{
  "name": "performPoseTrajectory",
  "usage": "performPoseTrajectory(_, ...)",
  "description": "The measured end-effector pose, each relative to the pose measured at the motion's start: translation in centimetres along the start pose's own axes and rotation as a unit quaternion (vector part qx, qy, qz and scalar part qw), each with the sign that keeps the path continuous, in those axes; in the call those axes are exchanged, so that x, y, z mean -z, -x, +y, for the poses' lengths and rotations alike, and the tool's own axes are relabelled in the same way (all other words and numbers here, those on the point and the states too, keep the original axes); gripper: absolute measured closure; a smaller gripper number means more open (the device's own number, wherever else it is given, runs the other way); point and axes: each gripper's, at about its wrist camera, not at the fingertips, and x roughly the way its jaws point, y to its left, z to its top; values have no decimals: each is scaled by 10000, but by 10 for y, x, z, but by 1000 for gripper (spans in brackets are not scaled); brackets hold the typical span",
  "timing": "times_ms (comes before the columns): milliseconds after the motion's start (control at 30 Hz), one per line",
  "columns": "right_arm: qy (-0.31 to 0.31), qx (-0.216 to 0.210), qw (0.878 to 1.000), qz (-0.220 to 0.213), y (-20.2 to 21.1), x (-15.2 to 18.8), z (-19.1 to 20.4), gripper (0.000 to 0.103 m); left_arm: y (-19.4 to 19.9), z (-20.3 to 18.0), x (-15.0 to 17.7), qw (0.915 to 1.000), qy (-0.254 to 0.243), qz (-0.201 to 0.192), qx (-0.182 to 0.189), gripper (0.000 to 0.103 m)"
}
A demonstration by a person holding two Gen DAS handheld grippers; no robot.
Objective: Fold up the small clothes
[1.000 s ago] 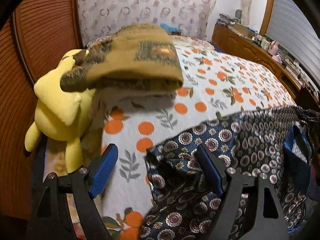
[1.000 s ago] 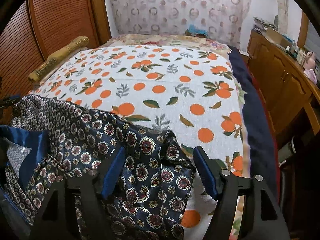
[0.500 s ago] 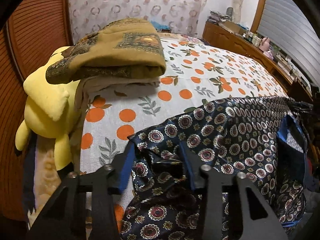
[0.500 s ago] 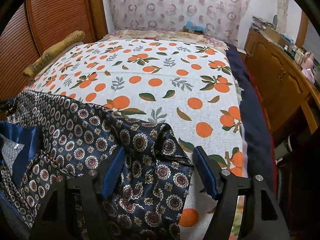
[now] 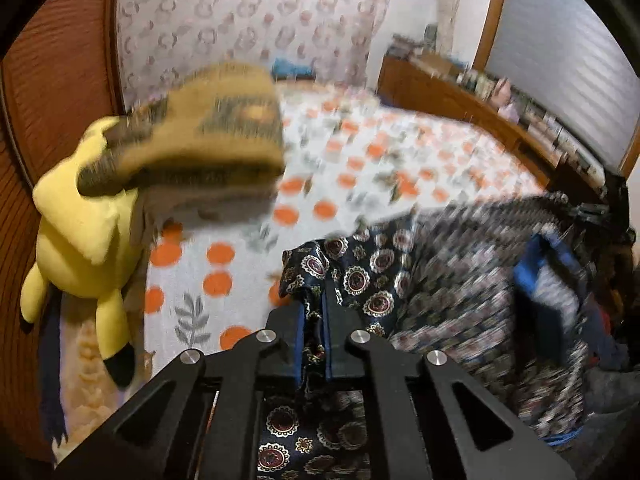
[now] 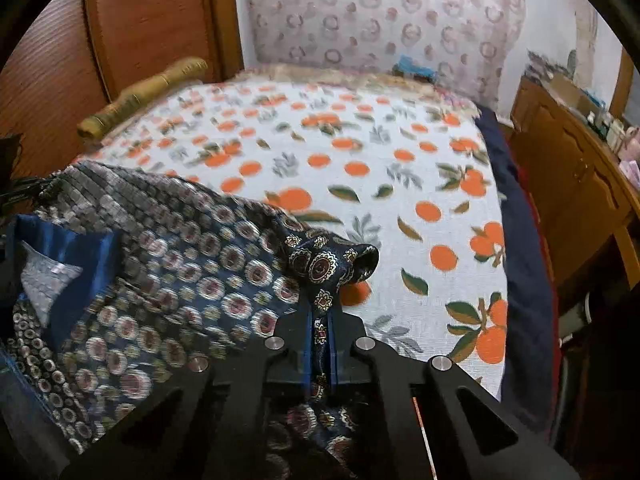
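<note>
Left gripper (image 5: 313, 340) clenched on a bunched edge of the navy patterned garment (image 5: 360, 276), lower centre | right gripper (image 6: 321, 344) likewise pinching its other corner (image 6: 332, 264) | garment lies across the orange-print bedspread (image 6: 360, 168) | you should lift both corners evenly, keep the cloth taut, clear of the yellow plush toy (image 5: 80, 232) at left.

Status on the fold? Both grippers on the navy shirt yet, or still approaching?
Done: both corners gripped. The left gripper and the right gripper are each shut on a bunched corner of the navy patterned shirt. In hand: the views are blurred, so a lift or drag looks underway. Left: every fold; the shirt lies spread and rumpled on the orange-print bedspread, blue collar lining showing.
</note>
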Motion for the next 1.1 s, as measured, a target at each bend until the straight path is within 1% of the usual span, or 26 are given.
performPoseTrajectory(133,5,13,9976,-694,49,-13,5,99,48,-13,-28,9973,-34,-726,93,96)
performPoseTrajectory(233,163,171,9919,-1250,96,-33,12,99,84,-22,-57,9917,-106,-1276,138,96)
performPoseTrajectory(300,219,207,9864,-1613,128,-52,13,99,106,-25,-81,9863,-175,-1637,60,96)
performPoseTrajectory(400,415,415,9748,-2152,174,-91,12,99,130,-20,-127,9781,-178,-2075,-57,96)
performPoseTrajectory(433,448,446,9721,-2258,184,-104,10,99,134,-17,-144,9759,-145,-2177,-86,96)
performPoseTrajectory(467,469,575,9684,-2383,193,-121,7,99,134,-13,-164,9742,-127,-2245,-183,96)
performPoseTrajectory(533,457,817,9632,-2518,197,-151,1,99,124,-6,-192,9732,-109,-2263,-405,96)
performPoseTrajectory(600,357,959,9633,-2483,185,-179,-8,99,101,1,-217,9756,-99,-2120,-557,96)
performPoseTrajectory(633,340,1015,9649,-2398,174,-191,-11,99,91,5,-222,9766,-69,-2060,-611,94)
performPoseTrajectory(667,319,1104,9677,-2243,157,-202,-14,99,76,10,-228,9779,-28,-1969,-703,88)
performPoseTrajectory(700,281,1156,9711,-2069,138,-211,-16,99,58,15,-232,9802,-8,-1815,-787,84)
performPoseTrajectory(733,78,1138,9751,-1901,119,-218,-21,89,42,21,-234,9830,12,-1641,-826,76)
performPoseTrajectory(767,-34,1280,9778,-1660,99,-222,-25,71,27,26,-234,9858,48,-1451,-843,70)
performPoseTrajectory(800,-147,1396,9810,-1336,75,-224,-31,63,9,34,-230,9891,127,-1244,-779,66)
performPoseTrajectory(833,-237,1462,9824,-1135,58,-223,-36,58,-1,39,-225,9908,177,-1119,-742,59)
performPoseTrajectory(900,-353,1581,9833,-832,32,-215,-42,58,-14,43,-212,9927,170,-939,-733,59)
performPoseTrajectory(967,-415,1399,9870,-680,19,-200,-41,58,-20,41,-198,9946,114,-761,-696,59)
performPoseTrajectory(1100,-270,1221,9909,-493,10,-174,-35,58,-29,35,-168,9964,-50,-466,-707,58)
